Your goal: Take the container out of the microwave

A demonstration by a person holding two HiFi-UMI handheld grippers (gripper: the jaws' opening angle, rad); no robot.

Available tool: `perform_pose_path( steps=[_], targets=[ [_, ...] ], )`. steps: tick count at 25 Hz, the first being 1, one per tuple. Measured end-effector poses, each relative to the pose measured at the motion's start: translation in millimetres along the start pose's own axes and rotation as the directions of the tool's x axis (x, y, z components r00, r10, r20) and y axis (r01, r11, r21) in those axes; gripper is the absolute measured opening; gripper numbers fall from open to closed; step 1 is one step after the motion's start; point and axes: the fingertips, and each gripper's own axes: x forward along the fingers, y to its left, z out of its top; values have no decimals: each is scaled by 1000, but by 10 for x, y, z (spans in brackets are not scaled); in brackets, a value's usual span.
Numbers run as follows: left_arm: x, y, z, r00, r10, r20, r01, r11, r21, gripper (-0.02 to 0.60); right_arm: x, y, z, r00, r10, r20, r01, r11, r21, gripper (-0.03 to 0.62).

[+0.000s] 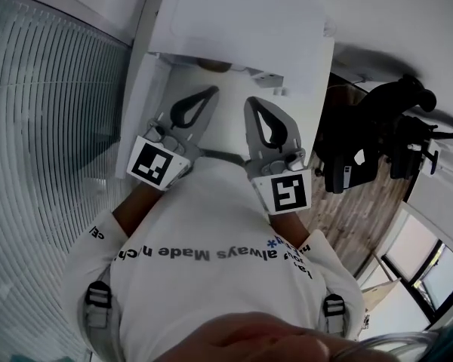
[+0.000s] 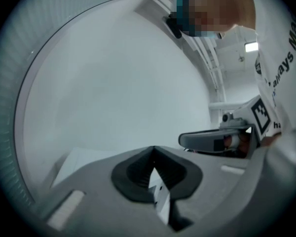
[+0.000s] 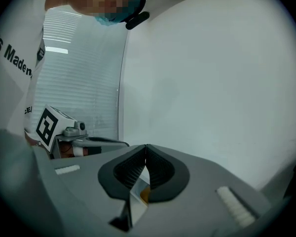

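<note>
In the head view a white box-shaped appliance, seemingly the microwave, stands ahead against the wall. I cannot tell how its door stands, and no container shows in any view. My left gripper and right gripper are held side by side in front of my white shirt and point toward the appliance, a short way from it. Both are shut with nothing between the jaws. The left gripper view shows its own closed tips before a bare white wall, and the right gripper view shows the same.
Window blinds fill the left side. Black equipment on a stand sits at the right above a wooden floor. A white ledge runs along the appliance's left side.
</note>
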Motion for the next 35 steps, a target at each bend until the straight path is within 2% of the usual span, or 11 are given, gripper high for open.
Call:
perform_pose_path(
  steps=[9,13,17,21,35],
  targets=[
    [19,215,-346,1000,28,-5,-28,999,20,2,138,-25,-557,997,-3,-80,5,1000,26,18],
    [25,252,-532,999,28,-20,-27,999,26,2,218,-70,-767,994,-25,-104,28,999,34,23],
    [45,341,-824,996,42,-75,-42,999,13,3,314,-158,-985,990,-63,-127,67,997,35,37],
    [109,471,-1039,995,60,-81,-60,998,10,3,455,-243,-1189,987,-68,-143,75,996,42,41],
    [274,924,-1724,988,103,-111,-99,994,41,3,870,-368,-2082,963,-94,-253,121,988,93,55]
  ],
)
